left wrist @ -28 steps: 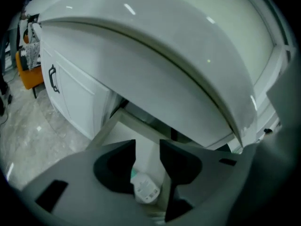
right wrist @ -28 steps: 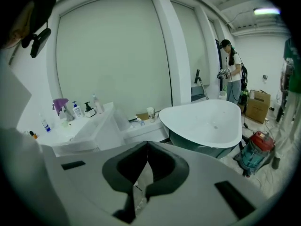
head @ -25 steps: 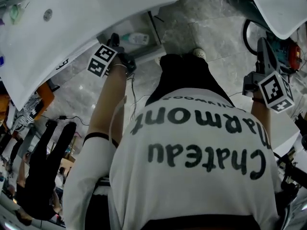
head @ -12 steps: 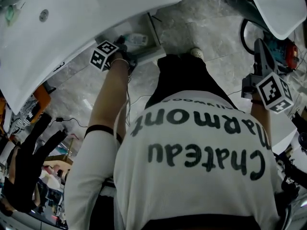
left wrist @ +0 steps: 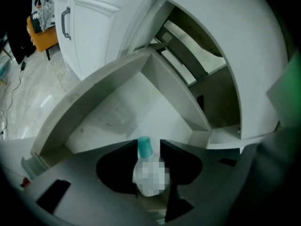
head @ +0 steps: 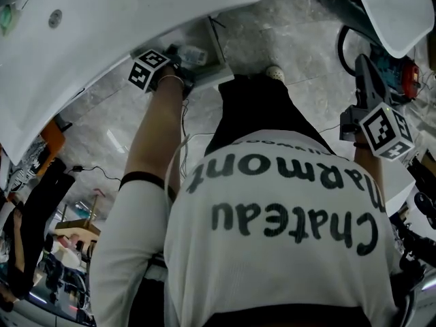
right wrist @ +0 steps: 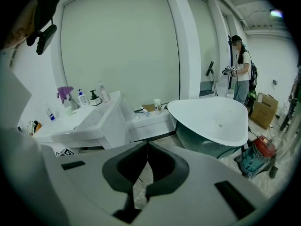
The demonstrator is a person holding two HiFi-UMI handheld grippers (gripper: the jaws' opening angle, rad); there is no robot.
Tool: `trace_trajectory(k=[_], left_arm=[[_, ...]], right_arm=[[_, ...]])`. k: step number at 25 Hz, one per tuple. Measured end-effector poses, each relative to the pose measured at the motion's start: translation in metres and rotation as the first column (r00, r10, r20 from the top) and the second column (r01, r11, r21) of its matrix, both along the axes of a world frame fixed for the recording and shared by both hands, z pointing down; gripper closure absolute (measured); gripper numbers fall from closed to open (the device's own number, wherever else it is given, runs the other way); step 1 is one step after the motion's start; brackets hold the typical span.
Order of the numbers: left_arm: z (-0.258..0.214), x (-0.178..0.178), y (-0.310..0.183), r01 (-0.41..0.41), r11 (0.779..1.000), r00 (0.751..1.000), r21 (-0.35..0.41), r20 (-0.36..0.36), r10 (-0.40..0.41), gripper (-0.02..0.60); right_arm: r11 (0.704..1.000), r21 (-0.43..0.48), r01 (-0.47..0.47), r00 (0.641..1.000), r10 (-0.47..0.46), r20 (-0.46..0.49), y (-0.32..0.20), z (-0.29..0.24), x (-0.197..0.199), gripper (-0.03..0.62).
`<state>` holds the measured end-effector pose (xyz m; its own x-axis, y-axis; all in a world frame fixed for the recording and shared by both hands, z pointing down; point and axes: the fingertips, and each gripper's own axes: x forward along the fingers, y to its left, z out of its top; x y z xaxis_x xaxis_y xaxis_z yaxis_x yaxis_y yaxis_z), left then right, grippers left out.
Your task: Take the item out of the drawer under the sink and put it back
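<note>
Smooth translucent plastic for the small teal-capped bottle [left wrist: 144,148]. Matt white painted board for the open drawer [left wrist: 141,102], faintly scuffed near its left wall. Glossy white sink basin [head: 102,26]. Polished grey marble-look floor [head: 102,128]. Soft white cloth T-shirt [head: 272,264].

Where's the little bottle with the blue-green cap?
In the left gripper view, the bottle is gripped between the jaws of the left tool, held over the open white drawer under the sink.
</note>
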<state>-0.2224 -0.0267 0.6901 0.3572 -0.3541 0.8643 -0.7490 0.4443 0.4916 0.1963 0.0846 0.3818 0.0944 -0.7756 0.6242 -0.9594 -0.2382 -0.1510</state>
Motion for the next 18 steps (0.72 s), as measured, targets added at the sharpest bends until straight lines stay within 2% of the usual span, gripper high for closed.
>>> trace_trajectory(k=[3, 10, 18], left_arm=[[0.004, 0.003, 0.0, 0.014, 1.0, 1.0, -0.015, 0.004, -0.014, 0.436], [0.015, 0.001, -0.004, -0.006, 0.999, 0.998, -0.041, 0.062, 0.009, 0.436], [0.022, 0.004, -0.006, -0.01, 0.999, 0.994, -0.043, 0.108, 0.015, 0.456]], right_arm=[[1.0, -0.006, 0.0, 1.0, 0.0, -0.004, 0.001, 0.001, 0.003, 0.583], [1.0, -0.021, -0.011, 1.0, 0.01, -0.01, 0.004, 0.002, 0.004, 0.582], [0.999, -0.02, -0.039, 0.999, 0.039, -0.024, 0.016, 0.0, 0.014, 0.582]])
